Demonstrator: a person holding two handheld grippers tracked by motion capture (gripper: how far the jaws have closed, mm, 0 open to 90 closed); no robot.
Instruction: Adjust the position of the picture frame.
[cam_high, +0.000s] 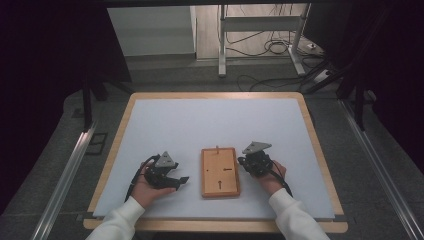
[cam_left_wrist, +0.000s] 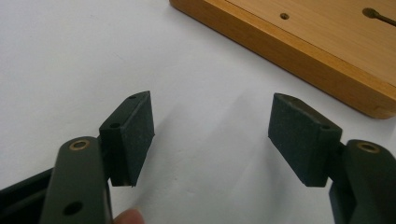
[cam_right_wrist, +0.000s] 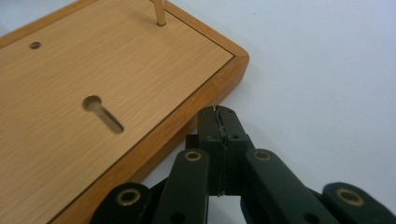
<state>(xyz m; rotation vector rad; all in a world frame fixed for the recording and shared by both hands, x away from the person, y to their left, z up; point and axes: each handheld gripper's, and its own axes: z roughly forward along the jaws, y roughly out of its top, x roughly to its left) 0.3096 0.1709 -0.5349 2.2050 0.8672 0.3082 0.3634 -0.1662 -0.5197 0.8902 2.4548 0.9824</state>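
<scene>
**Two grippers flank a wooden board on the white table**

Where the person's white sleeves come in at the near edge of the table, we see a hand on each tool. The left gripper (cam_high: 172, 179) lies on the white mat (cam_high: 200, 120) just left of the wooden board (cam_high: 220, 172), its jaws pointing toward the board. In the left gripper view its jaws stand wide apart with bare mat between them, and we find the board's long edge (cam_left_wrist: 299, 51) beyond the tips, not touched. A fingertip (cam_left_wrist: 128, 217) shows at the bottom of that view.

The right gripper (cam_high: 248, 161) sits just right of the board. In the right gripper view its jaws are pressed together with nothing between them, and their tips (cam_right_wrist: 219, 116) lie right beside the board's side, near a rounded corner; we cannot tell whether they touch the wood.

The board (cam_right_wrist: 93, 93) lies flat in the near middle of the mat, between the two tools. We see a keyhole-shaped slot (cam_right_wrist: 102, 113) in its face, a small round hole (cam_right_wrist: 35, 45), and a thin peg (cam_right_wrist: 160, 11) standing upright near its far edge.

Beyond the table we see grey floor, metal frame legs (cam_high: 222, 45) and loose cables (cam_high: 272, 47).
</scene>
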